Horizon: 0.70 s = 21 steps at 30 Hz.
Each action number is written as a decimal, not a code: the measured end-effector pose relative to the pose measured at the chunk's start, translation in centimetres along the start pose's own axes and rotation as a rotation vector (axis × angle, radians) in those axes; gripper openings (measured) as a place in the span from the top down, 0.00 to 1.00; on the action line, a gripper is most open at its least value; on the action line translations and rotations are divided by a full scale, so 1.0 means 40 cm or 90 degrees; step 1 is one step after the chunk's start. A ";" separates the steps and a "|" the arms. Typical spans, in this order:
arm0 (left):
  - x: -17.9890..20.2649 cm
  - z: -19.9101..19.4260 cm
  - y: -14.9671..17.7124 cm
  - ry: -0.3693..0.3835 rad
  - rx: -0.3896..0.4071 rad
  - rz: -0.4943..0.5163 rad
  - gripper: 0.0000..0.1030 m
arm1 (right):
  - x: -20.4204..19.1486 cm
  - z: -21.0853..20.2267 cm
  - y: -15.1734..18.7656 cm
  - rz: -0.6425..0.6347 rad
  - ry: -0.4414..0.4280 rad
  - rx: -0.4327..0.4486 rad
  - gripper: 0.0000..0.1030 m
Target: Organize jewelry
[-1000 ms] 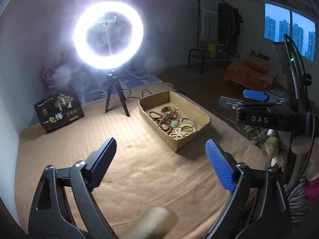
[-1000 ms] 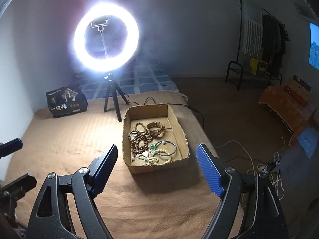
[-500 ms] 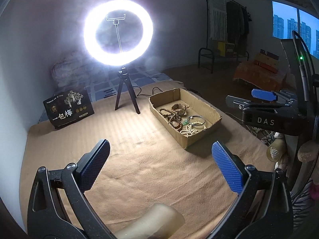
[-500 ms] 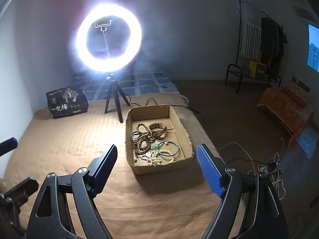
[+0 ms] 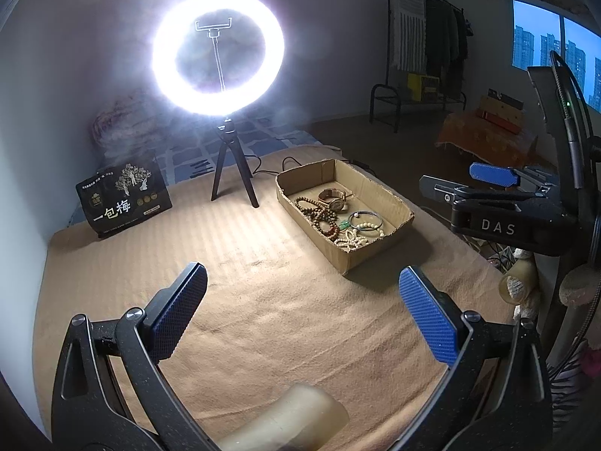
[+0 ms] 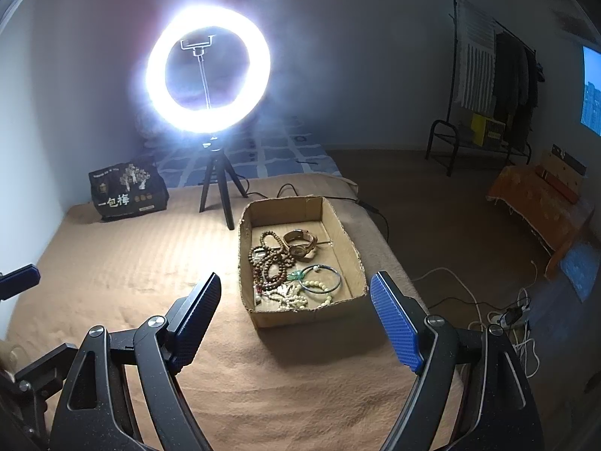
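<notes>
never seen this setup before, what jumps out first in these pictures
The glaring ring light on its small tripod dominates, standing at the far side of the tan blanket. Just in front of it to the right sits an open cardboard box holding a tangle of bead bracelets, a watch and a thin bangle.

Tan ribbed blanket [image 6: 131,263]; brown box [image 6: 263,317]; seemingly green pendant [image 6: 296,274].
</notes>
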<state>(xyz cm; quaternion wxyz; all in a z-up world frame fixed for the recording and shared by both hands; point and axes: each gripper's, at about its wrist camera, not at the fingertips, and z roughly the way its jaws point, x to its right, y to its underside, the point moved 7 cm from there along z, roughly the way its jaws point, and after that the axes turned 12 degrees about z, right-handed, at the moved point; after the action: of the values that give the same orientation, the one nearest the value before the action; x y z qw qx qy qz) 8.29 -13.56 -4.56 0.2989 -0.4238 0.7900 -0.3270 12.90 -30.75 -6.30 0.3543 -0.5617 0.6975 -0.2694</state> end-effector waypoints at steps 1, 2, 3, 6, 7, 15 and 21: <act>0.000 0.000 0.000 -0.001 0.000 0.000 0.00 | 0.000 0.000 0.001 -0.002 0.001 0.000 0.21; 0.000 0.001 0.000 0.000 0.000 0.000 0.00 | 0.001 0.000 0.000 -0.002 0.001 -0.001 0.20; -0.001 0.001 0.001 0.001 0.000 0.000 0.00 | 0.001 0.000 0.001 -0.003 0.002 -0.001 0.20; 0.000 0.001 0.001 0.001 -0.001 0.000 0.00 | 0.003 -0.002 0.000 -0.005 0.004 0.000 0.20; 0.000 0.001 0.001 0.000 -0.001 0.000 0.00 | 0.003 -0.002 0.000 -0.005 0.004 0.001 0.20; -0.002 0.001 0.000 0.001 0.000 0.001 0.00 | 0.003 0.000 -0.001 -0.007 0.006 0.001 0.20; -0.003 0.000 0.000 0.001 0.000 0.000 0.00 | 0.004 0.002 -0.001 -0.009 0.006 -0.002 0.20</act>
<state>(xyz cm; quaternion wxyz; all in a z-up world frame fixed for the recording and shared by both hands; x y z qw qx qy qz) 8.35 -13.45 -4.54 0.2983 -0.4235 0.7902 -0.3274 12.98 -30.90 -6.35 0.3483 -0.5660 0.6953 -0.2735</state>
